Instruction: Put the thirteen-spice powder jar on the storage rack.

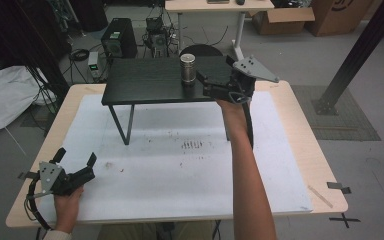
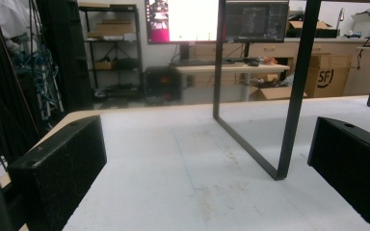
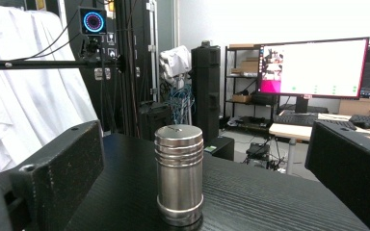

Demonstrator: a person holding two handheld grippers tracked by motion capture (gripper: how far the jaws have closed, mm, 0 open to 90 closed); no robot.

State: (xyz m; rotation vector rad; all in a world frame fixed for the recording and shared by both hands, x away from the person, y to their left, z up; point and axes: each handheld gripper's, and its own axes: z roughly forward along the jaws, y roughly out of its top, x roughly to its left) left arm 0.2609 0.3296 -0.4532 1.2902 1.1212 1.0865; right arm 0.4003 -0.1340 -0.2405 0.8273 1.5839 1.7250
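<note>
A steel cylinder [image 1: 187,69] with grooved rings stands upright near the front right of a low black table [image 1: 145,82]. My right gripper [image 1: 203,85] hovers just to its right, level with it and pointing left, jaws open. In the right gripper view the cylinder [image 3: 178,175] stands on the black tabletop [image 3: 260,197] between and slightly ahead of the two fingers [image 3: 62,173], touching neither. My left gripper [image 1: 76,156] rests at the front left of the white mat [image 1: 180,175], open and empty; its fingers [image 2: 62,163] frame bare mat.
The low black table stands on thin metal legs [image 2: 294,96] at the back of the white mat, which covers a wooden table [image 1: 305,145]. Tape marks [image 1: 339,186] lie at the right corner. Boxes, desks, monitors and cables are on the floor beyond.
</note>
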